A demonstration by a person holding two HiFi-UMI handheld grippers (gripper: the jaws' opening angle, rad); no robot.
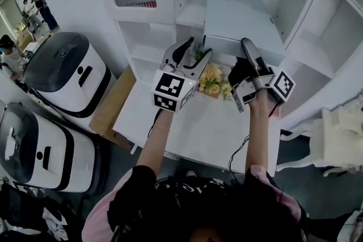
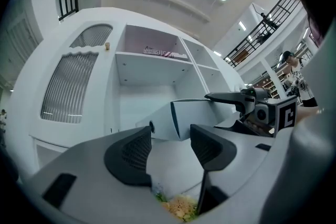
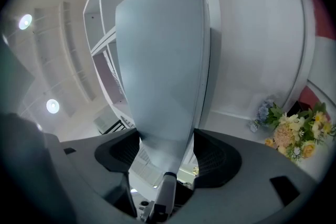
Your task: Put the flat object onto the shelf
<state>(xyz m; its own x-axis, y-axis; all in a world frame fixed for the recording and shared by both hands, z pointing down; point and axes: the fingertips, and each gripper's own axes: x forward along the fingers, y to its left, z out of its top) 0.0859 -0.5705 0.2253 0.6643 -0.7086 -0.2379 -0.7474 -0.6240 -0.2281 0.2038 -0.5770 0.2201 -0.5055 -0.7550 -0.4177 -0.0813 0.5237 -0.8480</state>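
Observation:
The flat object point(image 1: 241, 22) is a pale blue-white board. My right gripper point(image 1: 248, 45) is shut on its near edge, and in the right gripper view the board point(image 3: 163, 60) rises out of the right gripper point(image 3: 167, 152), pinched between both pads. It is held up in front of the white shelf unit point(image 1: 193, 14); whether its far end rests on a shelf board I cannot tell. My left gripper point(image 1: 195, 51) is just left of the board, open with nothing between its jaws. The left gripper view shows this left gripper point(image 2: 170, 147) apart from the board point(image 2: 197, 115), with the right gripper point(image 2: 247, 105) at the board's right.
A bunch of yellow flowers point(image 1: 212, 79) lies on the white table point(image 1: 198, 127) under the grippers. Two white-and-grey machines point(image 1: 68, 73) and a cardboard sheet point(image 1: 110, 105) stand to the left. A white chair point(image 1: 340, 139) is at the right.

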